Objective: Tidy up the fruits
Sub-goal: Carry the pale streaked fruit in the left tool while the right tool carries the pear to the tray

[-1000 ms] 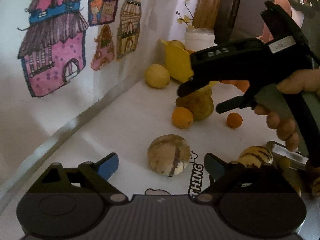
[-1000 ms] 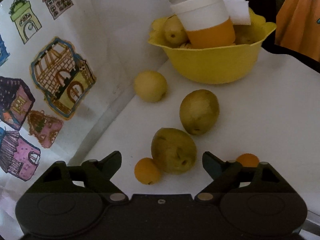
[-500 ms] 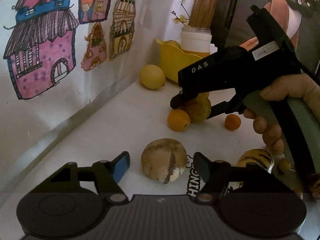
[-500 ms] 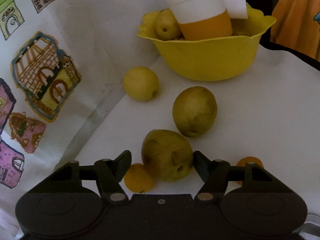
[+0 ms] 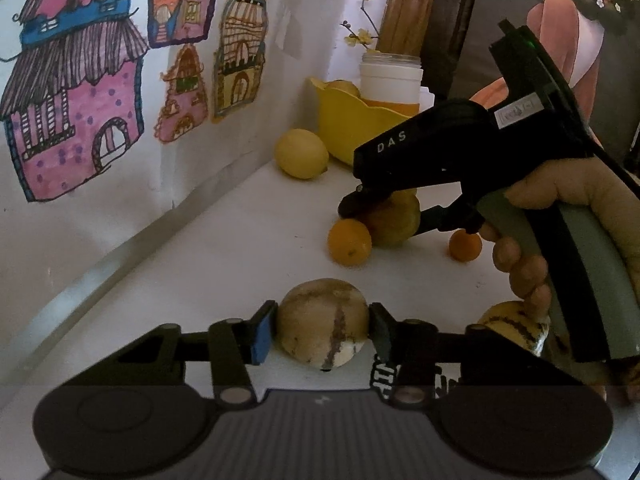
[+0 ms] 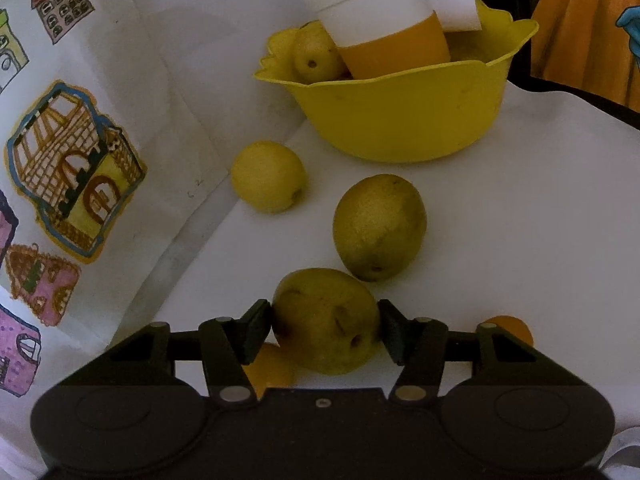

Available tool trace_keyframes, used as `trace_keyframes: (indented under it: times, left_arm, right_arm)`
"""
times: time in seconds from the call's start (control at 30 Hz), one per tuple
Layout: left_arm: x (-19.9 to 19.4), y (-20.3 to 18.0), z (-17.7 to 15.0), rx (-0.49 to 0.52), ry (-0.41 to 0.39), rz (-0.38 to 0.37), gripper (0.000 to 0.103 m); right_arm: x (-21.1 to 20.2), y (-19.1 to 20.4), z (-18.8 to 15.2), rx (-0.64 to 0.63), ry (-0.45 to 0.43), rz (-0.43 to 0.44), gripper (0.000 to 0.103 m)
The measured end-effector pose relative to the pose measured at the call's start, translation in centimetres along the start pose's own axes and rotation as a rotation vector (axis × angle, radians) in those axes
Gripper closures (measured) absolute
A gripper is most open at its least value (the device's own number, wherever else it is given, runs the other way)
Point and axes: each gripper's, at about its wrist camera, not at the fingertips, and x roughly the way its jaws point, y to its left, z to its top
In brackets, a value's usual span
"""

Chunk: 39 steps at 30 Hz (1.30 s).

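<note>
My left gripper (image 5: 322,330) is shut on a tan striped round melon (image 5: 322,322) that rests on the white table. My right gripper (image 6: 325,326) is shut on a green-yellow pear (image 6: 326,320); the left wrist view shows it too (image 5: 394,220), with the right gripper (image 5: 390,212) around it. A yellow bowl (image 6: 404,120) at the back holds a fruit (image 6: 314,58) and a white-and-orange cup (image 6: 384,24). A second pear (image 6: 378,226) and a lemon (image 6: 266,176) lie before the bowl. Small oranges (image 5: 349,242) (image 5: 465,245) lie beside the held pear.
A wall with house drawings (image 5: 76,108) runs along the left side. A second striped melon (image 5: 514,330) lies at the right, under the hand that holds the right gripper. The table cloth (image 6: 520,240) is bare to the right of the pears.
Both grippers moved forward and closed: the left fingers now press the striped melon, the right fingers now press the near pear.
</note>
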Motion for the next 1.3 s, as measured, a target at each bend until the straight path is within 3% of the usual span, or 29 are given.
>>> trace_keyframes:
  times: [0.33, 0.8, 1.3]
  left_arm:
    - [-0.4, 0.0, 0.0, -0.017, 0.011, -0.005, 0.052]
    - [-2.5, -0.1, -1.2, -0.035, 0.012, -0.016, 0.052]
    - [-6.7, -1.7, -1.0, -0.019, -0.015, -0.019, 0.052]
  right_arm:
    - [-0.4, -0.2, -0.6, -0.012, -0.004, 0.015, 0.045]
    - [-2.1, -1.8, -2.0, 0.04, -0.026, 0.164, 0.045]
    - [-9.2, -1.9, -3.7, 0.008, -0.121, 0.241, 0.045]
